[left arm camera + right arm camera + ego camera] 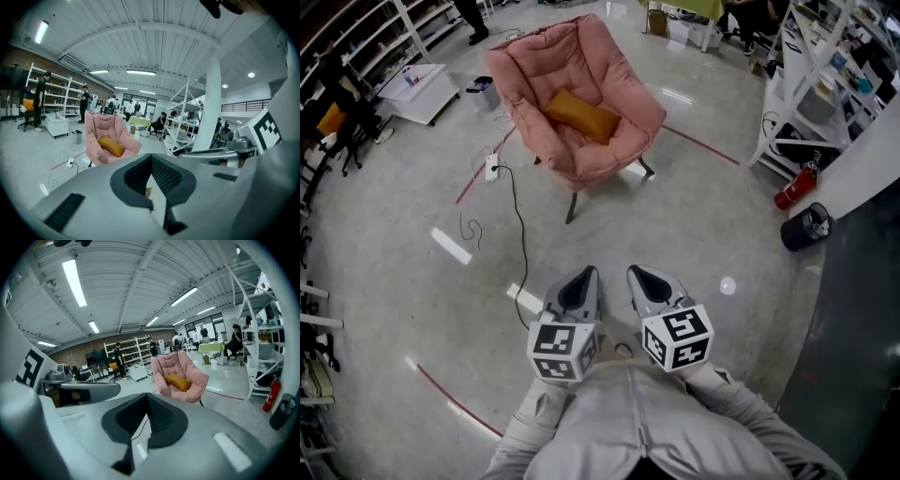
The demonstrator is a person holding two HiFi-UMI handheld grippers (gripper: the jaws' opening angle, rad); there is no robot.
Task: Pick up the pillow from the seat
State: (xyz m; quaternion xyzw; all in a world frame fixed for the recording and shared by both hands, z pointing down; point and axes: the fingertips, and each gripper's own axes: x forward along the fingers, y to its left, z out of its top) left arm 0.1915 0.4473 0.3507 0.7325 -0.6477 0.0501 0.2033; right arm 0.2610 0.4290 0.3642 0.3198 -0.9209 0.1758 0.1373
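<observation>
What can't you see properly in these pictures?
- Pillow: its underside, pressed against the pink chair, is hidden in every view.
- Chair's rear legs: in the head view, hidden under the seat.
- Person by the shelves: in the head view, cut off by the top edge.
- Shelf items: in the head view, blurred and cut off by the right edge.
- Fire extinguisher: its label is too small to read.

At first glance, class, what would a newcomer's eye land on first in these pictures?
The pink armchair at the top of the head view stands out first, with an orange pillow lying on its seat. Nearer the camera, the left hand-held gripper and right hand-held gripper sit side by side, both empty with jaws together, well short of the chair. A red fire extinguisher shows at the right.
</observation>
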